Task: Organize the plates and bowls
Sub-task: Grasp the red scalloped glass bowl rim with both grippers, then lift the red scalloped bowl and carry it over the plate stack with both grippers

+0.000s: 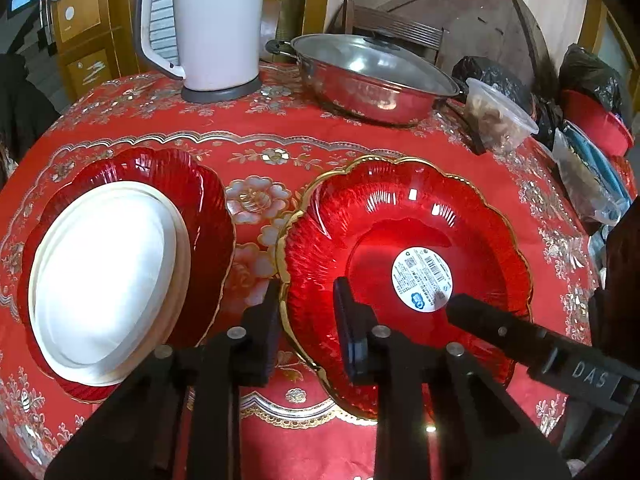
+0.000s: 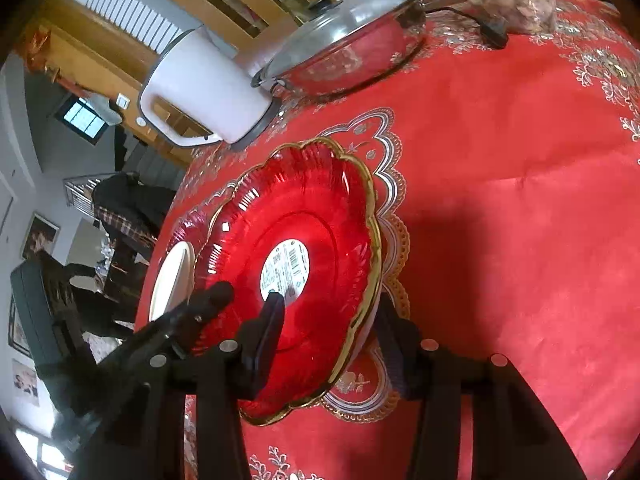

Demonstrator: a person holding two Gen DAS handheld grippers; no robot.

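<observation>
Between the fingers of the left tool (image 1: 308, 320) sat the gold-edged rim of a red scalloped glass plate (image 1: 408, 240). One finger stood outside the rim, the other inside on the plate's bowl; the jaws straddled the edge with gaps visible, so they looked parted rather than clamped, though firm contact could not be confirmed. The right tool (image 2: 328, 332) bracketed the opposite rim of the same plate in the same way, one finger inside near the round white label (image 2: 285, 266) and one outside, and it too appeared unclosed. In the right wrist view the plate looked tilted, but the camera's own slant made that uncertain.

To the left of this plate, close by but with tablecloth showing between them, lay a second red scalloped plate (image 1: 192, 184) carrying a stack of white plates (image 1: 108, 276). Any stacking move would likely run leftward, and the left tool was the nearer one. Farther back on the red floral table (image 1: 280, 128) stood a white electric kettle (image 1: 212, 28), a lidded steel pan (image 1: 368, 80) and a clear plastic tub (image 1: 500, 116).
</observation>
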